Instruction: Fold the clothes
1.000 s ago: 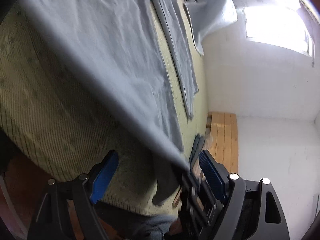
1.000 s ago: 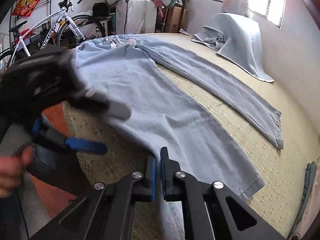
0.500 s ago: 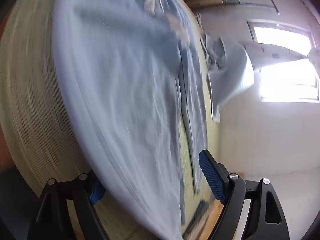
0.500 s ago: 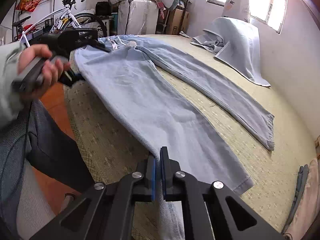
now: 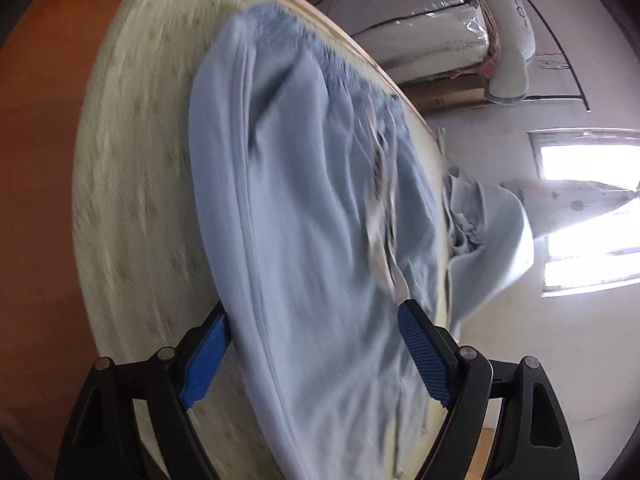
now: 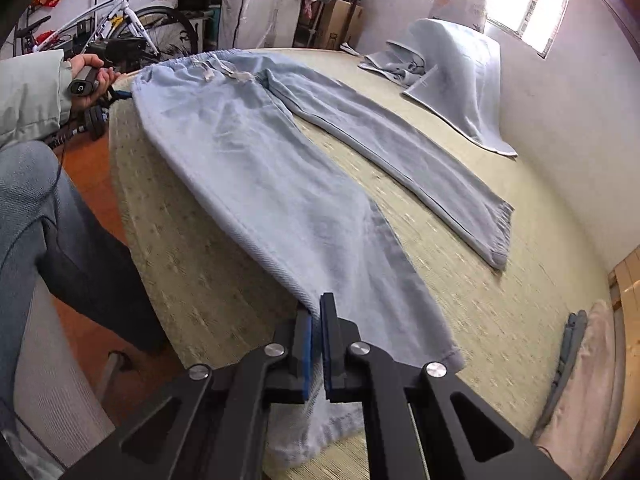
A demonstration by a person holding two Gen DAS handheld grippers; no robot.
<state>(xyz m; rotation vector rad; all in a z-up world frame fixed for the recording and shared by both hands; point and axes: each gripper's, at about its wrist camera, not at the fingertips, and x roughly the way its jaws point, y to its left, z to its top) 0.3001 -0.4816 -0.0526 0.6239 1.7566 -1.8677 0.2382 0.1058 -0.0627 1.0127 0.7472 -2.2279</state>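
Note:
Light blue trousers (image 6: 256,168) lie spread on the straw-coloured bed mat (image 6: 192,264), waistband far, legs fanned toward me. My right gripper (image 6: 316,320) is shut on the outer edge of the near leg, just above its hem. A hand holds my left gripper (image 6: 120,94) at the waistband's left corner. In the left wrist view, the left gripper (image 5: 316,356) stands open, its blue pads (image 5: 424,356) wide apart, with the trousers' upper part (image 5: 312,200) and drawstring lying below and between them, blurred by motion.
A crumpled pale blue cloth (image 6: 452,76) leans on the wall under the window. Pink and grey folded cloths (image 6: 588,380) lie at the mat's right end. A bicycle (image 6: 120,20) and boxes stand behind the bed. The person's leg (image 6: 80,248) is at the left, over orange floor.
My left gripper, still open, has swept from beside the right gripper along the near leg up to the waistband. The right gripper stays shut on the leg's edge and has shifted slightly.

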